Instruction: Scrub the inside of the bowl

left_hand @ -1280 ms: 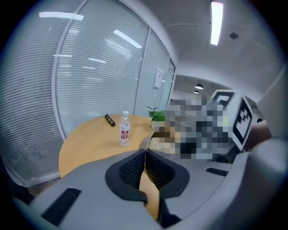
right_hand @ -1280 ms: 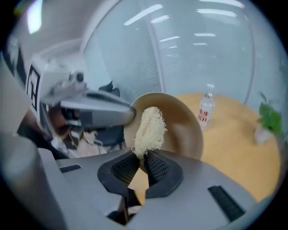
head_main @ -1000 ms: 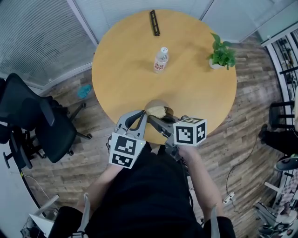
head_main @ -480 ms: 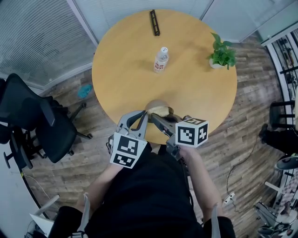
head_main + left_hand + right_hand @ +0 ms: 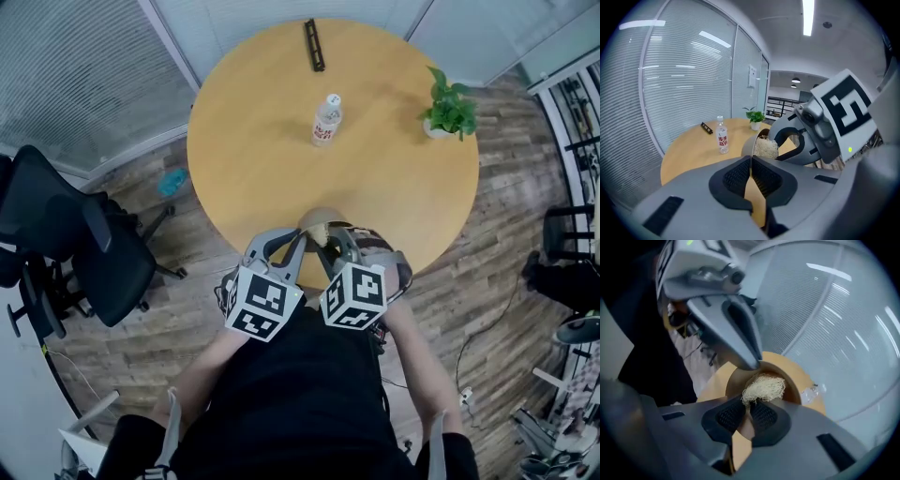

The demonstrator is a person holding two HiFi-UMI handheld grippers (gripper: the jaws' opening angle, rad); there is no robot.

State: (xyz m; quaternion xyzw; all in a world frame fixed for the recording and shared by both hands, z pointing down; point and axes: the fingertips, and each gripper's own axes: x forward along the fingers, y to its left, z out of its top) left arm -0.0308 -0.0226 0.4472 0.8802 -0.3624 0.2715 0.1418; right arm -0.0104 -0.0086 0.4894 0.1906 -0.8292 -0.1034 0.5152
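Observation:
A brown bowl (image 5: pixel 317 221) sits at the near edge of the round wooden table (image 5: pixel 272 150). My left gripper (image 5: pixel 302 238) is shut on the bowl's rim (image 5: pixel 749 149), and the bowl (image 5: pixel 759 137) is tipped toward the right gripper (image 5: pixel 811 136). My right gripper (image 5: pixel 749 407) is shut on a pale fibrous scrubber (image 5: pixel 764 387), which presses against the inside of the bowl (image 5: pixel 790 391). In the right gripper view the left gripper (image 5: pixel 740 333) reaches down to the rim from above. In the left gripper view the scrubber (image 5: pixel 765 148) fills the bowl's mouth.
A water bottle (image 5: pixel 325 120) stands mid-table, a potted plant (image 5: pixel 448 108) at the right, a black bar-shaped object (image 5: pixel 312 45) at the far edge. A black office chair (image 5: pixel 80 246) stands left of the table. Glass walls with blinds lie beyond.
The right gripper has swung left and toward me, its marker cube now close beside the left one, dragging the scrubber inside the bowl. The left gripper has held still on the rim.

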